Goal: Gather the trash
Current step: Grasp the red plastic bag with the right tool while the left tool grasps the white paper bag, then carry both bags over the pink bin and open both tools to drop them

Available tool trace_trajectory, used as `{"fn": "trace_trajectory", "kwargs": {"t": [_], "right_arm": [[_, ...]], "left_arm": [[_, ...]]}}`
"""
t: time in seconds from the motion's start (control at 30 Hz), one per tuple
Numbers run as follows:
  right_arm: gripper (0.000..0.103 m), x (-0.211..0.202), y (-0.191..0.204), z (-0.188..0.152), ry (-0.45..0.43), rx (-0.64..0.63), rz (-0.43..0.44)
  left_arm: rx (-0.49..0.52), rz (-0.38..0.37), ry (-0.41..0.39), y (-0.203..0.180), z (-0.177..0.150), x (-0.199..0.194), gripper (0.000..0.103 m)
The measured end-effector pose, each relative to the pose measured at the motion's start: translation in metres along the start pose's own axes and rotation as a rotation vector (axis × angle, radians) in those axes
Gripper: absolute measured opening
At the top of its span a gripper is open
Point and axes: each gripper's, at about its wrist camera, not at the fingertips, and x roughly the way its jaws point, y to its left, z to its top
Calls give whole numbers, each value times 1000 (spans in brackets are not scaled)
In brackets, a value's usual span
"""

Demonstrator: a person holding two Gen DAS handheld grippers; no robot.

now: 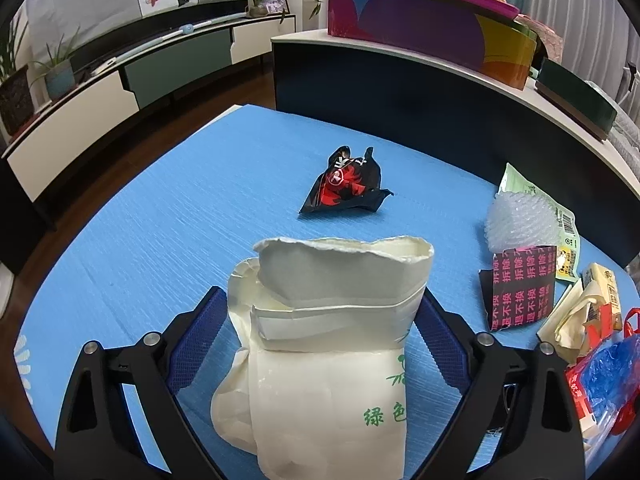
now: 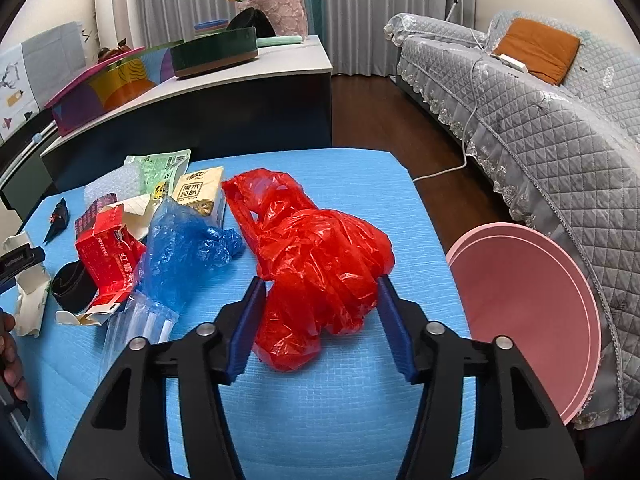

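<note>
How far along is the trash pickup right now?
Nothing looks binned yet. The left claw grips the white torn packet; the right claw brackets the red plastic bag. The black wrapper, blue bag and red carton remain on the blue mat.

You'll see a ribbed matt blue mat (image 1: 168, 208), a torn, creased cream paper pouch (image 1: 328, 344), a glossy crinkled black foil wrapper (image 1: 346, 186), thin shiny red plastic bag (image 2: 316, 256), and quilted grey cloth on the sofa (image 2: 540, 120).
</note>
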Motion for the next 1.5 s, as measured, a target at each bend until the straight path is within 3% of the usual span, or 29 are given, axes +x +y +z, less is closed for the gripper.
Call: {"fn": "trace_trajectory", "kwargs": {"t": [0.13, 0.37, 0.97, 1.5], "right_arm": [[45, -7, -4, 1, -16, 7, -2], [40, -21, -9, 3, -48, 16, -13], [40, -86, -34, 0, -165, 30, -33], [40, -130, -101, -9, -219, 112, -100]], "left_arm": [[11, -12, -33, -3, 0, -10, 89], [38, -48, -94, -10, -2, -35, 89], [155, -201, -207, -46, -16, -115, 89], [252, -320, -241, -103, -37, -176, 89]]}}
